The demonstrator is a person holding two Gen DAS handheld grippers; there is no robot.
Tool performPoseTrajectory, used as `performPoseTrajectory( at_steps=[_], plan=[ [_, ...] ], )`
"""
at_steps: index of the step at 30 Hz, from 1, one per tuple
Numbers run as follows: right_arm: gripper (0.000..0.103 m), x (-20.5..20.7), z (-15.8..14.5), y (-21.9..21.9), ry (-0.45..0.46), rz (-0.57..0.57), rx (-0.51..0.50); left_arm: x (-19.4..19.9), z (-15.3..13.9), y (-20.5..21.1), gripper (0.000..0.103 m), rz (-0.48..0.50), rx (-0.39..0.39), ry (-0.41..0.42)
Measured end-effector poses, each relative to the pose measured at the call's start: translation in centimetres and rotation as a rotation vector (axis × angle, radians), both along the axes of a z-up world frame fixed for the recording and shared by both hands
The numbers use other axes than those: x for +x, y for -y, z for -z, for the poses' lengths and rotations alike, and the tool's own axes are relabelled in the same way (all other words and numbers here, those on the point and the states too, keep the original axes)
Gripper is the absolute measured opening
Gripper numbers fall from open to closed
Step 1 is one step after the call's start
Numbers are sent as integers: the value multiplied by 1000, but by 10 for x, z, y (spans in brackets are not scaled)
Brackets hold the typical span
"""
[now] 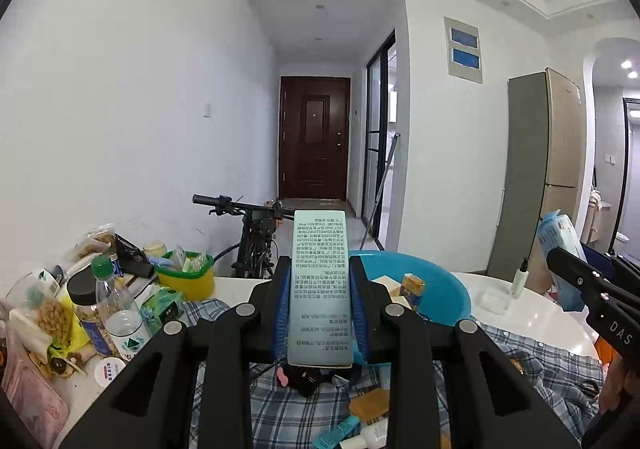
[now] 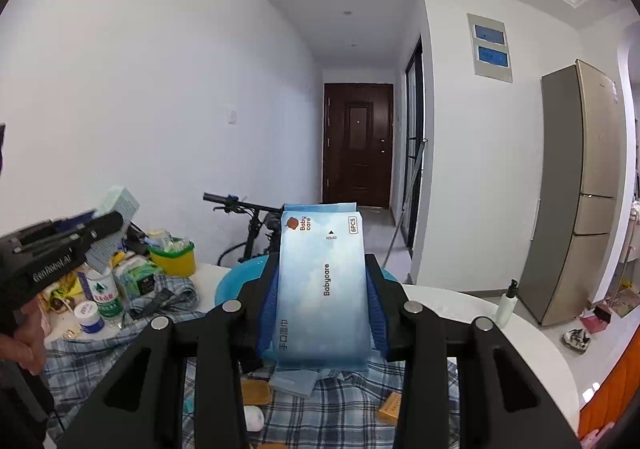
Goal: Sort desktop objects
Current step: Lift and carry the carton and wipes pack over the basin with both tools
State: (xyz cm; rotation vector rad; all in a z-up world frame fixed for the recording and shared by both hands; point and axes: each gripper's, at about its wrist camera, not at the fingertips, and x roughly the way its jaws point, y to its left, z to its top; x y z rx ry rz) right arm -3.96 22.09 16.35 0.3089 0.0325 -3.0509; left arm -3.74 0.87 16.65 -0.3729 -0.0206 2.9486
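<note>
Left wrist view first: we have the left gripper (image 1: 320, 309) clamped on a tall pale-green cardboard box printed with dense text (image 1: 320, 289), jaws pressing its two long sides so it stands upright and clear of the clutter. We hold it above the blue plaid cloth (image 1: 280, 417) on the white counter (image 1: 532, 301), likely so it can travel without knocking the clear plastic water bottle with a green cap (image 1: 114, 309) or the yellow tub with a green rim (image 1: 188, 277). Just behind the box sits the round blue plastic basin (image 1: 440, 281), already holding a few small packs, so we judge it a probable sorting spot. At the right edge, the other tool shows.

Right wrist view now: our right gripper (image 2: 322, 309) is closed on a flat sky-blue soft pack of wet wipes (image 2: 322, 281), gripped by its long edges near the lower half, top end free. It hangs above the plaid cloth, basin rim just beyond. Off left, the left tool carries its box aloft too, well apart from ours.
</note>
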Motion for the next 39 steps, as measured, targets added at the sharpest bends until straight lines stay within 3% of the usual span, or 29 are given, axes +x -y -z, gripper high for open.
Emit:
performPoseTrajectory(
  at_steps=[8,16,30,36,39],
  plan=[
    [37,0,-2,3,-9,-11,21,-5,3,-5,29,4,1,-9],
    [37,-26,1,3,-12,-20,40,-39,7,-20,29,20,-11,-16],
    [37,-140,-5,-5,11,-24,36,-174,8,-60,29,59,-2,35],
    [38,-185,-14,-17,8,4,-70,-223,4,-68,29,46,66,26],
    [37,-199,-17,-17,-11,7,-85,-240,4,-70,29,46,58,21]
  ],
)
